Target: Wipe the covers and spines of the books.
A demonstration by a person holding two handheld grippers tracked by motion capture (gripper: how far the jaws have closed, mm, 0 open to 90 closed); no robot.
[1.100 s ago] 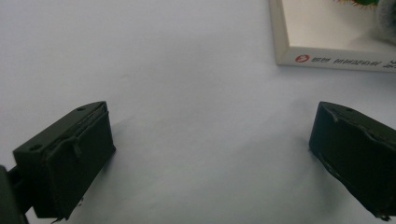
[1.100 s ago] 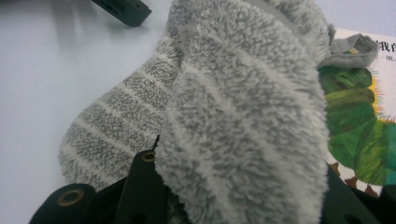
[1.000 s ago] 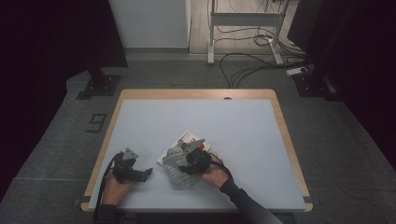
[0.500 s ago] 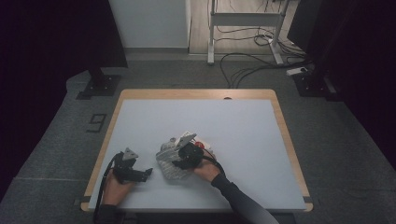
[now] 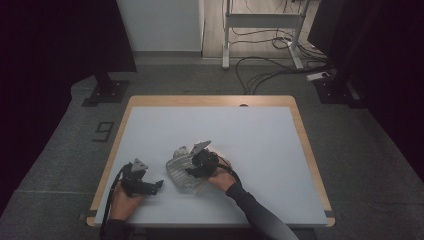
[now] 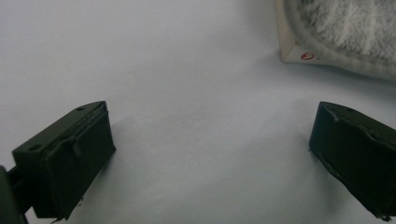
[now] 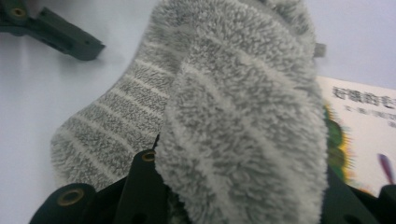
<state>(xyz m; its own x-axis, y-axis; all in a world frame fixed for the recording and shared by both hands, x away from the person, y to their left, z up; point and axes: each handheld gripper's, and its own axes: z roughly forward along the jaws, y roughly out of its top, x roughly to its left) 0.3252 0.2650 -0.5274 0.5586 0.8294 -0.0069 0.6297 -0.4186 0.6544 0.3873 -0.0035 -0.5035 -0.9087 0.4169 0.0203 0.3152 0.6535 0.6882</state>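
Note:
A grey fuzzy striped sock [image 5: 181, 172] lies near the table's front, left of centre, with a printed card label [image 7: 359, 116] attached. My right gripper [image 5: 196, 166] is shut on a fold of the sock [image 7: 243, 107], lifting it over the rest of the sock. My left gripper [image 5: 158, 184] rests on the table just left of the sock, open, with bare tabletop between its jaws [image 6: 210, 154]. The sock's edge and card corner [image 6: 303, 51] lie just beyond its right jaw.
The white tabletop [image 5: 250, 135] has a wooden rim. A person's hands and a dark sleeve [image 5: 255, 212] come in from the front edge. Cables and a metal stand [image 5: 260, 30] are on the floor beyond the table.
My right gripper has moved left and slightly away from the person, drawing the sock's fold over with it. The left gripper has stayed put.

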